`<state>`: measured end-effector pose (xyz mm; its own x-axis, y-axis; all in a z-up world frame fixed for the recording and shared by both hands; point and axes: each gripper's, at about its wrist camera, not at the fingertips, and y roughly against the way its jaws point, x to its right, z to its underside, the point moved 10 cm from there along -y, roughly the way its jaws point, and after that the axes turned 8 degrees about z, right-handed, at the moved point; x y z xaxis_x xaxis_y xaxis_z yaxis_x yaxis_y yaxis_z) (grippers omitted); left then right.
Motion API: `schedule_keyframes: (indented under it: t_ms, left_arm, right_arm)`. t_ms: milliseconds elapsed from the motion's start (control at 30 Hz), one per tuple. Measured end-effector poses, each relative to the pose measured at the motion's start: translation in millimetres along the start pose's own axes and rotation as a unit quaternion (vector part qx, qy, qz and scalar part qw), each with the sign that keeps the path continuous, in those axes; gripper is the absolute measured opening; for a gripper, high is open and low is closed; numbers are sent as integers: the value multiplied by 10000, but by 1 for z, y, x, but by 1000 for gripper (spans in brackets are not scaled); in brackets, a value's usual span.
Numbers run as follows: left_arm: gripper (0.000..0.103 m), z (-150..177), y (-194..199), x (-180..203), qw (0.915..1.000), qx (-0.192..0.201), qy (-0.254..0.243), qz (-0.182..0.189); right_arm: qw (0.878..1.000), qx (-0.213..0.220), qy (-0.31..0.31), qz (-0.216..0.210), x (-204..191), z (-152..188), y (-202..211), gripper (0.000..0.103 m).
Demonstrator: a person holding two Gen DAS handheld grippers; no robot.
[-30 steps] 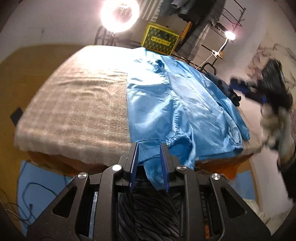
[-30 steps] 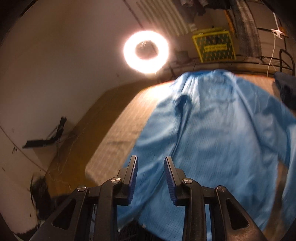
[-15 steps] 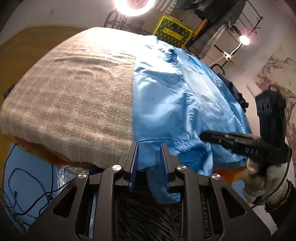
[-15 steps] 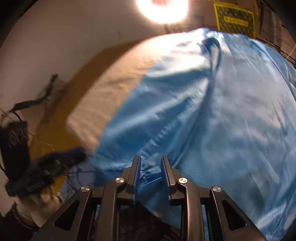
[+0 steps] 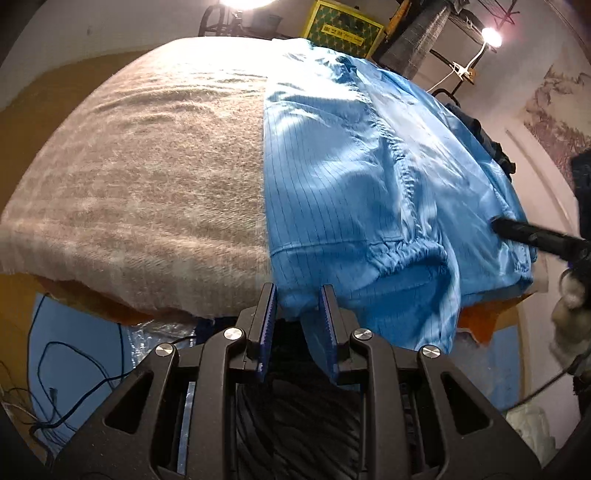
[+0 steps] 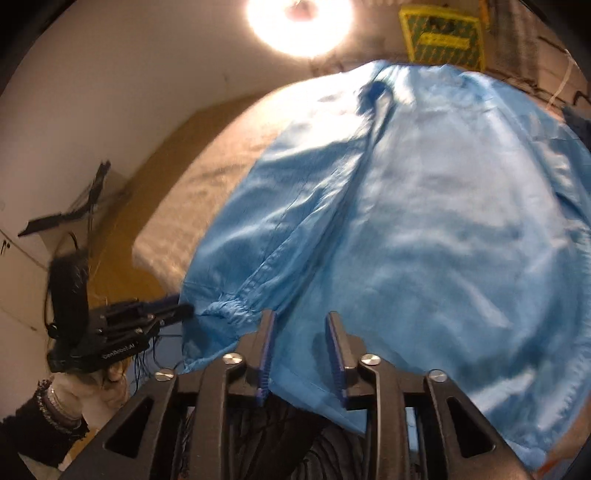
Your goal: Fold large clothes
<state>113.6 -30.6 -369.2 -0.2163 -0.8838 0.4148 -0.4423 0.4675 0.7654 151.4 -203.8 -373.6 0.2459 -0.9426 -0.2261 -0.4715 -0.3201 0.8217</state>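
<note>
Left wrist: left gripper has its jaws pinching the hem of the blue garment, spread on the blanket for folding.

Right wrist: right gripper jaws just opened, cloth loose between them.

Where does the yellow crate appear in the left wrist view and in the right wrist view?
Left wrist view: yellow crate at top centre, behind the blue garment.
Right wrist view: yellow crate at top right, behind the blue garment.
Shared landmark: the ring light, left of the crate in both.
</note>
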Motion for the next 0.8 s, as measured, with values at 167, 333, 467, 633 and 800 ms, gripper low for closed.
schedule_keyframes:
  t_ms: [167, 333, 467, 633, 800]
  left_arm:
    - [23, -14, 32, 13, 9991, 384, -137, -110]
    - [23, -31, 51, 49, 9969, 607, -508, 31]
    - [23, -43, 50, 83, 9956, 620, -631, 312]
    - [23, -53, 39, 117, 9941, 508, -740, 609]
    - [23, -64, 31, 153, 9909, 401, -931, 886]
  right_arm:
    - [9968, 512, -510, 356, 59, 13, 50, 34]
    - [9856, 803, -1136, 956, 131, 24, 86, 37]
    - [9642, 1045, -1616, 1825, 206, 39, 120, 60]
    - [9423, 1189, -2270, 2152, 272, 58, 146, 65]
    - [9236, 1223, -2746, 2380, 325, 77, 160, 69]
